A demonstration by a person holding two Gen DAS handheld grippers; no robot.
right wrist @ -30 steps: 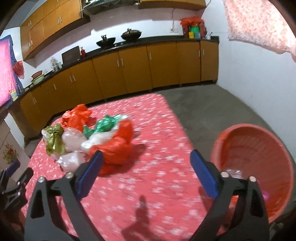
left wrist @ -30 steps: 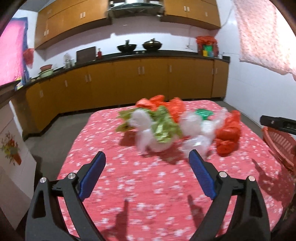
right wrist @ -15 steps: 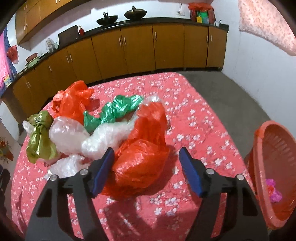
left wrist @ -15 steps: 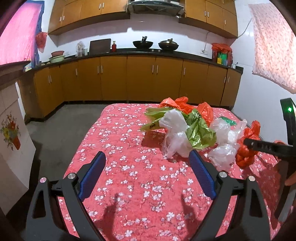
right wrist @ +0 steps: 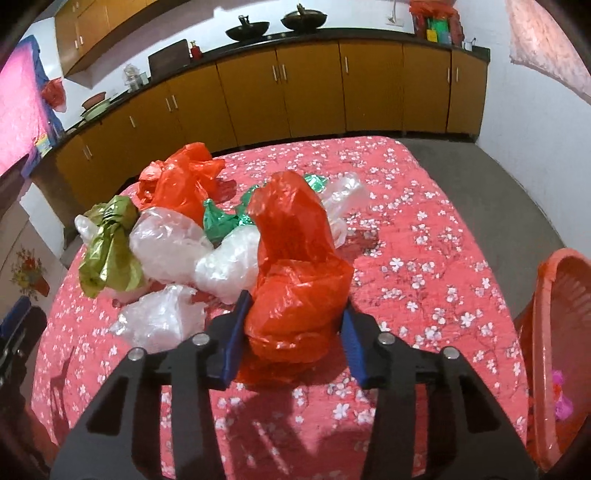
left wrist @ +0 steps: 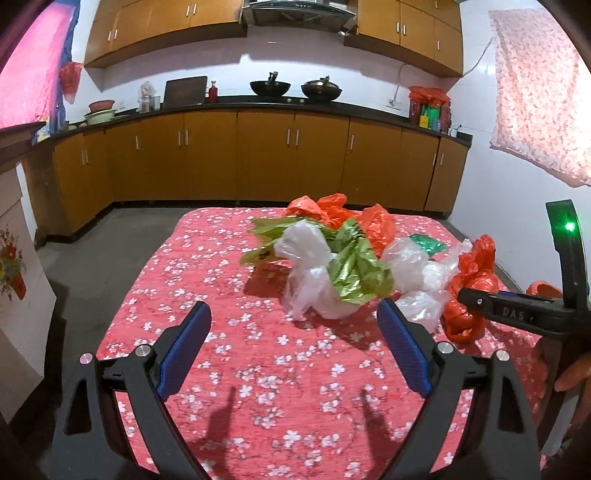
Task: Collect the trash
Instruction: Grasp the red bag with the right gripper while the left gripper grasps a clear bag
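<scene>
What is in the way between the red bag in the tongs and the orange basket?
Nothing that shows. The right tongs have been closing around the red bag, and only bare flowered tablecloth lies between it and the orange basket at the table's edge. The other bags sit on the far side.

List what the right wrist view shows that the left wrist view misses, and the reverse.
Only the right wrist view shows the orange basket beside the table, and the right claw, which has just been closing, with its pads against the nearest orange bag. Only the left wrist view shows the left claw, open over bare tablecloth, and the range hood. Both show the bag pile, the green-gold bag, cabinets and woks.
</scene>
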